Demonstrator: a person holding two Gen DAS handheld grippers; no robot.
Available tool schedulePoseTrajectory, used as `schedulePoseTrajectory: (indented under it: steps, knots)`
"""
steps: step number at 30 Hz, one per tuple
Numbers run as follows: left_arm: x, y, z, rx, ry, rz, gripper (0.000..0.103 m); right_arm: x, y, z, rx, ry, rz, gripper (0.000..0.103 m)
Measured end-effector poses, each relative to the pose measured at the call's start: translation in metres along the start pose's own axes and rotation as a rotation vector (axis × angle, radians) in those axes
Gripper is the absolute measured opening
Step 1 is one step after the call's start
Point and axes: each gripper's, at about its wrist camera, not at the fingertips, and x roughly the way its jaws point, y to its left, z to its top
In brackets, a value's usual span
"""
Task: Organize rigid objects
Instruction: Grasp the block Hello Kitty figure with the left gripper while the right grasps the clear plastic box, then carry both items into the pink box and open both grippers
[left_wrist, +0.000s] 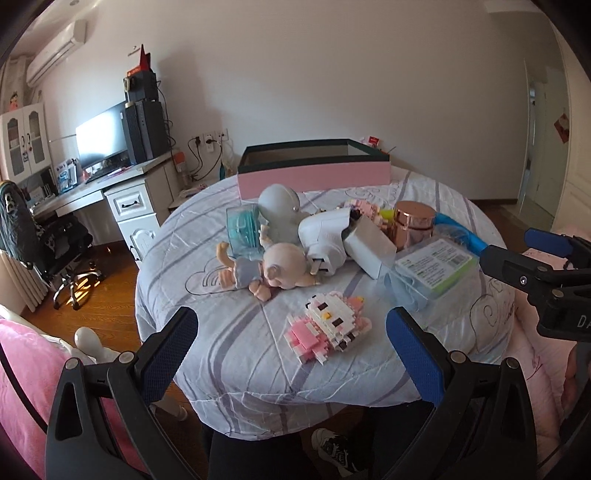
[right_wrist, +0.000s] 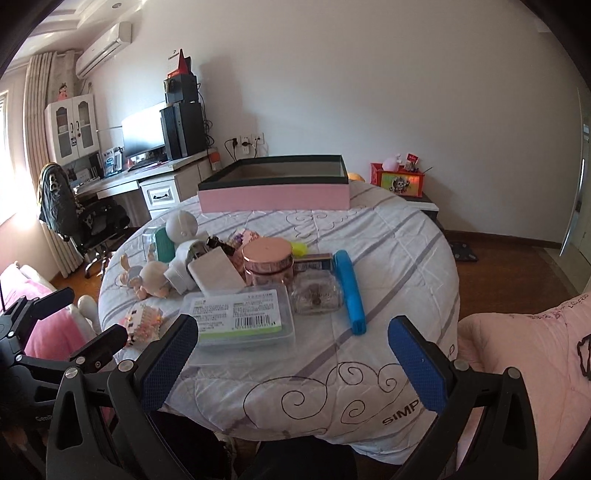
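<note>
A pile of rigid items lies on a quilt-covered table (left_wrist: 229, 332). A pink-and-white block cat (left_wrist: 327, 328) sits nearest my open left gripper (left_wrist: 291, 354), a little ahead of its fingers. Behind it lie a baby doll (left_wrist: 273, 273), a teal case (left_wrist: 243, 229), a grey round toy (left_wrist: 280, 210), a white box (left_wrist: 369, 247) and a rose-gold jar (left_wrist: 413, 221). My right gripper (right_wrist: 293, 354) stands open and empty just short of a clear flat case with a green label (right_wrist: 240, 317). A blue bar (right_wrist: 351, 291) and a glass bottle (right_wrist: 314, 295) lie beyond. An open pink box (right_wrist: 275, 194) stands at the far edge.
A desk (left_wrist: 74, 192) with a monitor and a computer tower stands at the left, with a black office chair (left_wrist: 48, 243) before it. A pink cushion (left_wrist: 33, 369) is at lower left, pink bedding (right_wrist: 528, 354) at right. A red box (right_wrist: 399, 182) sits by the wall.
</note>
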Motion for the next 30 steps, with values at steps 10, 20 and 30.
schedulePoseTrajectory:
  steps: [10, 20, 30]
  knots:
    - [0.040, 0.011, -0.009, -0.029, 0.045, -0.096, 0.092, 0.028, 0.006, -0.011, -0.002, 0.040, 0.048, 0.103]
    - [0.061, 0.009, 0.001, -0.037, 0.057, -0.153, 0.044, 0.045, 0.024, -0.005, 0.000, 0.057, 0.090, 0.103]
    - [0.066, 0.017, 0.007, -0.062, 0.067, -0.162, 0.044, 0.071, 0.032, -0.008, -0.013, 0.123, 0.114, 0.103]
